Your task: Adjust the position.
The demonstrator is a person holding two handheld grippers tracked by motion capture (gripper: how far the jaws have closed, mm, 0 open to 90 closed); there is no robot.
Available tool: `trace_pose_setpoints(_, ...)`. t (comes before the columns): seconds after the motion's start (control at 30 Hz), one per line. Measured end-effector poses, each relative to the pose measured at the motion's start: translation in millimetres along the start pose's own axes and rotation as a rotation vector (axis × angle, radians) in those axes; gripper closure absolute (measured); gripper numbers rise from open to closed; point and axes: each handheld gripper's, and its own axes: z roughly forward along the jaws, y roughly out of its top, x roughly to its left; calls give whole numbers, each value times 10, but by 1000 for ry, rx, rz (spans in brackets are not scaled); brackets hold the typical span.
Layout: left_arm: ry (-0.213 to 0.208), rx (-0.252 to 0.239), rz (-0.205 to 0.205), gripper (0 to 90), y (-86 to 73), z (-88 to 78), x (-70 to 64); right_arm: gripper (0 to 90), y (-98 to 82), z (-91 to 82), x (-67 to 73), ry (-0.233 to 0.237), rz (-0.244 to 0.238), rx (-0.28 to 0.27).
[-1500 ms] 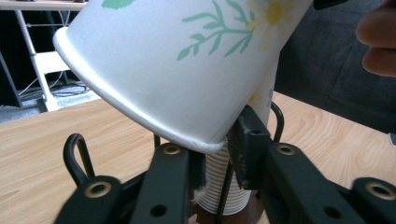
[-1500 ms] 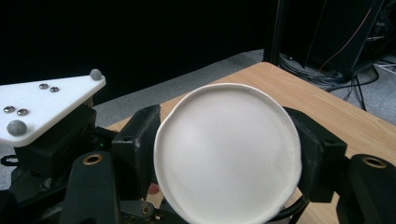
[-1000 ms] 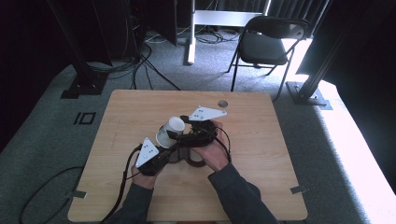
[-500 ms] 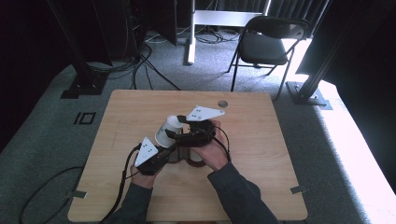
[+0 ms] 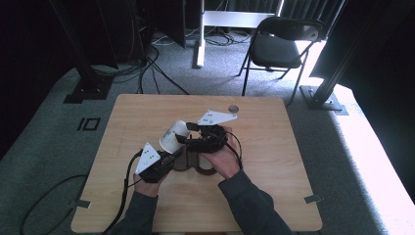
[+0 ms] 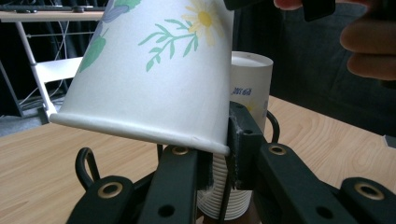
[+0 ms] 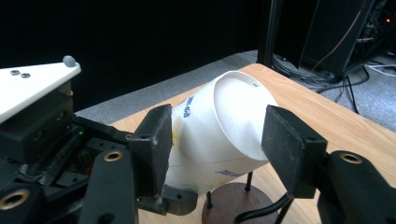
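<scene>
R gripper (image 5: 188, 133) sits mid-table in the high view, jaws pointing toward 10 o'clock and pinching a white paper cup (image 5: 172, 135). The cup is tilted, bottom end up toward 2 o'clock, rim down toward 8 o'clock. R gripper view: pads (image 7: 152, 140) pressed on both sides of the cup (image 7: 219, 135), closed base facing the cam, blue print on the wall. A dark round wooden base (image 7: 236, 205) with wire legs sits under it.

L gripper (image 5: 177, 155) is at approx 7 o'clock of the cup, held by the left hand (image 5: 147, 183), jaws pointing toward 2 o'clock. L gripper view: jaws are closed in on a ribbed stack of cups (image 6: 224, 196) low in frame; looks like a grip, though contact is partly hidden by the lifted cup's rim. That lifted cup (image 6: 154, 70), with daisy + leaf print, hangs tilted above and just beside the L jaws. A second cup (image 6: 250, 86) stands upright behind.

Right hand (image 5: 222, 159) wraps the R gripper body. Small round disc (image 5: 233, 108) on the table (image 5: 274, 147) at approx 1 o'clock, apart from the rest. Folding chair (image 5: 279, 44) stands beyond the far edge.
</scene>
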Motion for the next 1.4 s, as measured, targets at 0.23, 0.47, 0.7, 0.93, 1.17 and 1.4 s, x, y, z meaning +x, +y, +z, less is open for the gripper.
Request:
trace_pose_setpoints(0.23, 3, -5, 1, 835, 9, -12, -1, 445, 4, -2, -2, -3, 11, 2)
trace_pose_setpoints(0.47, -9, 19, 69, 850, 41, 12, -106, 407, 85, 14, -8, -65, 12, -23)
trace_pose_setpoints(0.7, -15, 3, 64, 855, 82, -31, -99, 398, 102, 1, -42, -87, 37, -46)
trace_pose_setpoints(0.93, -21, -52, 33, 865, 142, -116, -66, 399, 75, 4, -58, -132, 26, -16)
trace_pose_setpoints(1.17, -11, -93, 13, 859, 186, -188, -14, 400, 42, 4, -54, -130, 13, 11)
trace_pose_setpoints(1.4, 29, -83, 18, 864, 207, -210, 6, 397, 13, 9, -18, -126, -10, 30)
